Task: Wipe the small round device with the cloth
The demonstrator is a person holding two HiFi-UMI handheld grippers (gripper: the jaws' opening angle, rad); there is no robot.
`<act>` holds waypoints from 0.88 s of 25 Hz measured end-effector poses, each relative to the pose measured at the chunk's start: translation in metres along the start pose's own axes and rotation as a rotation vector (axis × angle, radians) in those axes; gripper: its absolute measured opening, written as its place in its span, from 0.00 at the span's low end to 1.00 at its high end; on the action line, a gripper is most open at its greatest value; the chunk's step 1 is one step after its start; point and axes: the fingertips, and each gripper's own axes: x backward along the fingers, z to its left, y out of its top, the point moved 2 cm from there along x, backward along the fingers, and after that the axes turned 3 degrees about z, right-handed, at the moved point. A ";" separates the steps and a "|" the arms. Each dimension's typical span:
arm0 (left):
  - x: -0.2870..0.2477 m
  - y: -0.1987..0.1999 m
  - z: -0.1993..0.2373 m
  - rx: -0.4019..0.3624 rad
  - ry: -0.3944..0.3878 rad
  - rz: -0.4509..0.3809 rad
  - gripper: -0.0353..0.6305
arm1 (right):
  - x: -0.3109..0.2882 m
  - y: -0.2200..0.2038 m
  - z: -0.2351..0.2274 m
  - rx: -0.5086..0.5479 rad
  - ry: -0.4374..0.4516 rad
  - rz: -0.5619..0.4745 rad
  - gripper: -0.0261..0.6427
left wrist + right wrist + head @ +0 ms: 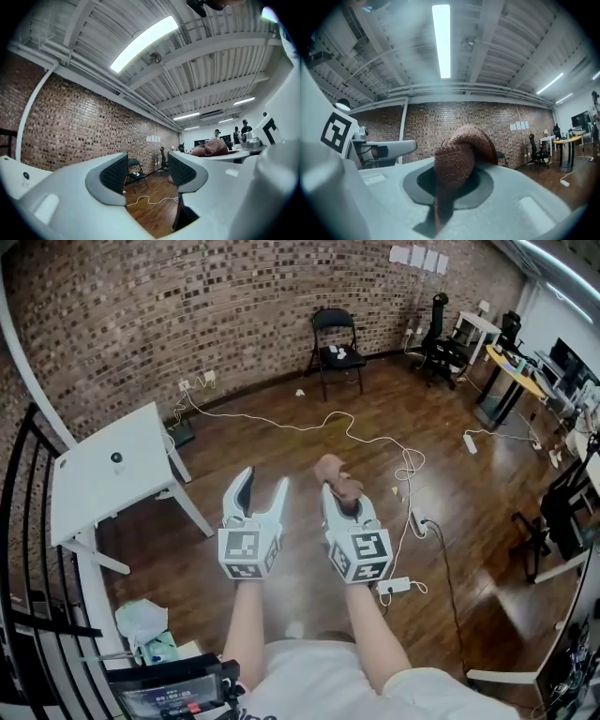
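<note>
Small round device (116,457) is sitting on the white table (98,498) at the head view's left, well apart from the left gripper (263,482) and the right gripper (340,495). Both forearms are stretching them out side by side over the wooden floor (272,442). As I judge it, a long reach across could clip the table's edge, and the cables (361,435) trailing on the floor could be catching a foot. In the left gripper view, that gripper is pointing roughly level toward a folding chair (136,171), its jaws standing apart with nothing between them. With nothing bracing the device, it might slide under the wipe. In the right gripper view, the jaws are pinching the brown cloth (335,474), which is bulging past the pads in a bunch. So loose a wad could slip free or wipe unevenly.
</note>
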 end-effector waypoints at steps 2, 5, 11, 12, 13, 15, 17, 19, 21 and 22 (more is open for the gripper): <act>-0.025 -0.007 0.004 0.010 -0.019 0.014 0.46 | -0.017 -0.004 -0.013 0.006 -0.009 0.020 0.08; -0.054 -0.017 0.006 0.027 -0.030 0.034 0.46 | -0.035 -0.010 -0.035 -0.004 -0.027 0.037 0.08; -0.117 -0.042 0.021 0.036 -0.003 0.052 0.46 | -0.091 -0.021 -0.082 -0.033 -0.013 0.038 0.08; -0.134 -0.045 0.025 0.034 -0.004 0.049 0.46 | -0.105 -0.020 -0.092 -0.031 -0.006 0.035 0.08; -0.151 -0.045 0.026 0.033 -0.007 0.043 0.46 | -0.119 -0.016 -0.101 -0.023 0.004 0.032 0.08; -0.184 -0.040 0.026 0.031 -0.008 0.030 0.46 | -0.146 -0.007 -0.117 -0.005 0.033 0.028 0.08; -0.215 -0.037 0.024 0.027 -0.003 0.020 0.46 | -0.172 0.002 -0.135 0.003 0.068 0.022 0.08; -0.247 -0.035 0.024 0.022 0.008 0.011 0.46 | -0.193 0.011 -0.157 0.006 0.088 0.012 0.08; -0.277 -0.033 0.027 0.007 0.021 0.007 0.46 | -0.213 0.017 -0.181 0.006 0.093 0.007 0.08; -0.290 -0.032 0.028 0.000 0.024 0.007 0.46 | -0.223 0.018 -0.192 0.001 0.094 0.008 0.08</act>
